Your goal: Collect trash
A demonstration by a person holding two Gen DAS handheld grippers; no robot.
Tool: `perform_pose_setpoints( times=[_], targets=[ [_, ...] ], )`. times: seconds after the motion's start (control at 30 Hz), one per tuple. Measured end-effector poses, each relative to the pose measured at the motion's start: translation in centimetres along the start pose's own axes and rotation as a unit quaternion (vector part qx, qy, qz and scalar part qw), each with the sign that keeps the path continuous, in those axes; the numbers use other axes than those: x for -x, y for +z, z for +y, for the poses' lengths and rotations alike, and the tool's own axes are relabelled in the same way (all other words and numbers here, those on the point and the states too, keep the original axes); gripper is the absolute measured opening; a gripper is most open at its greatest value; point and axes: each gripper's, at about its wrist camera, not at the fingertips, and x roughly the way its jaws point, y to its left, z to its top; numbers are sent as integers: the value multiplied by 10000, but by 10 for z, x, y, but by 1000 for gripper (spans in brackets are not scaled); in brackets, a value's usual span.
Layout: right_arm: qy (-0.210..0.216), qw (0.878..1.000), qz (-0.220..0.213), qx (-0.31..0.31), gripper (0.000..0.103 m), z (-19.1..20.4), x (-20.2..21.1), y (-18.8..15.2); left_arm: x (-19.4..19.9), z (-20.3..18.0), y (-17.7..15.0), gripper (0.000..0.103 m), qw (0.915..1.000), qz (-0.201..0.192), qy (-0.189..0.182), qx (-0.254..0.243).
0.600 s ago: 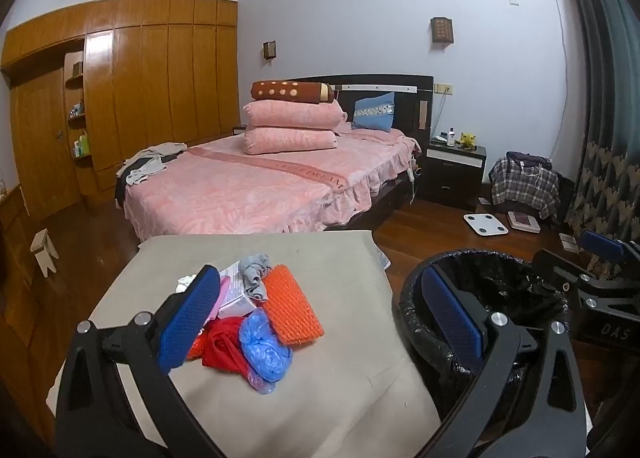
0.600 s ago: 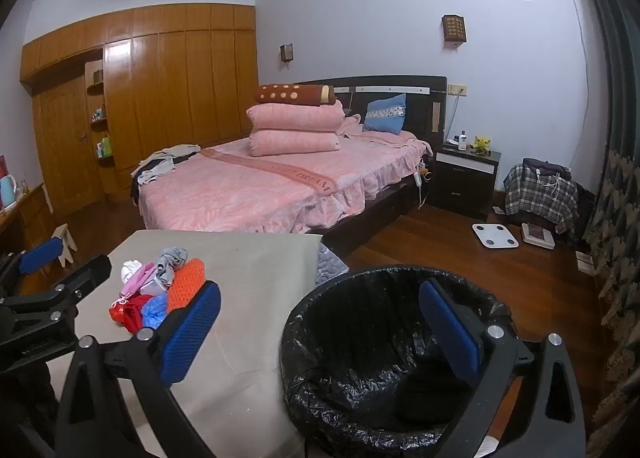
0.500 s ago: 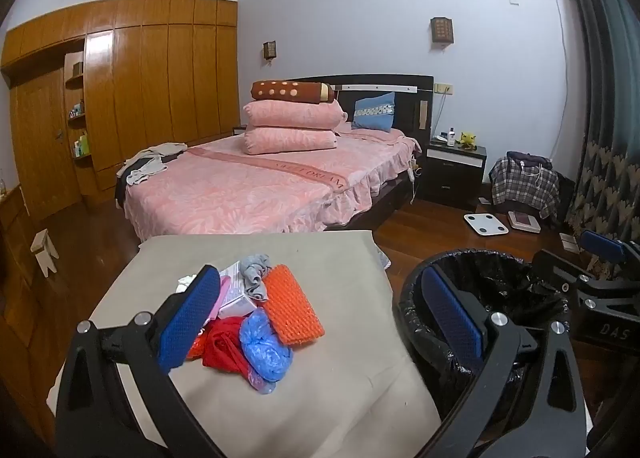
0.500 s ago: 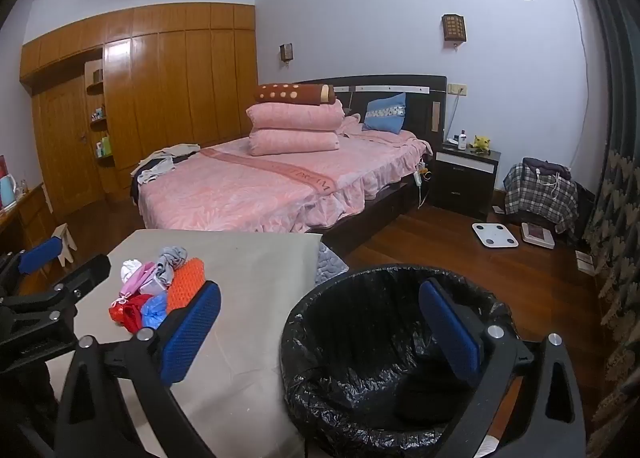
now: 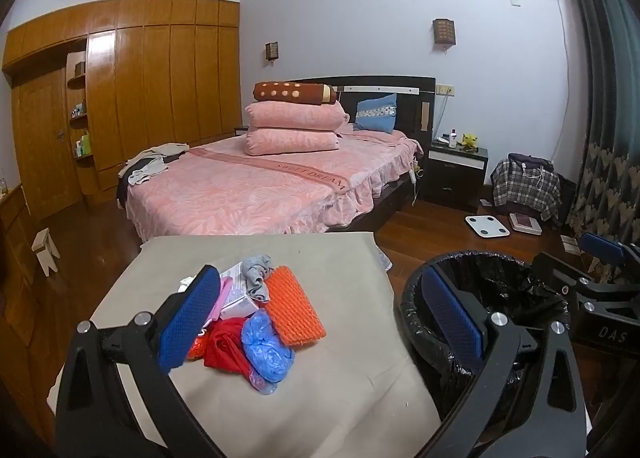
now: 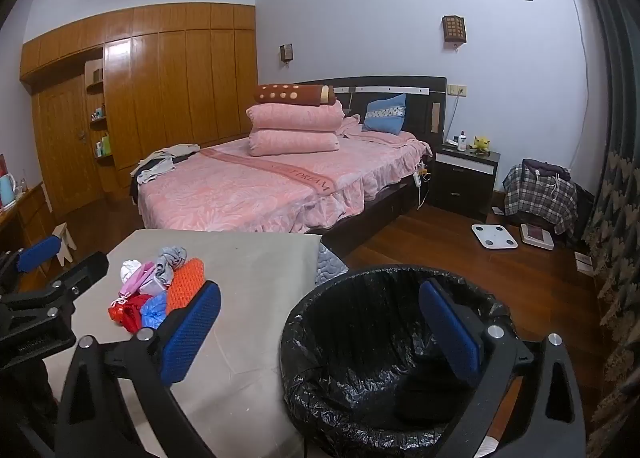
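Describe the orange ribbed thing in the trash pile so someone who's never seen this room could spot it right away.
Start at the beige table in front of the pink bed, just left of the black-lined bin. A small heap of trash sits on it, and the orange mesh pad lies at the heap's bin-side edge. It is the only flat, ribbed, bright orange piece, next to the crumpled blue plastic bag and grey cloth.

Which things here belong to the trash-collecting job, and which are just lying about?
Job: trash pile on the table; black-lined bin; left claw; right claw.
Lying about: bed; floor scale; nightstand.
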Motion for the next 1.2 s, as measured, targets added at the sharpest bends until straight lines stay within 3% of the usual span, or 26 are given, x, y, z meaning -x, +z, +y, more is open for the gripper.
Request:
perform_pose_setpoints(
  times=[1.2],
  targets=[
    [-5,10000,9,5,97,2,0,1,5,2,2,98,10000,-9,-2,20]
  ],
)
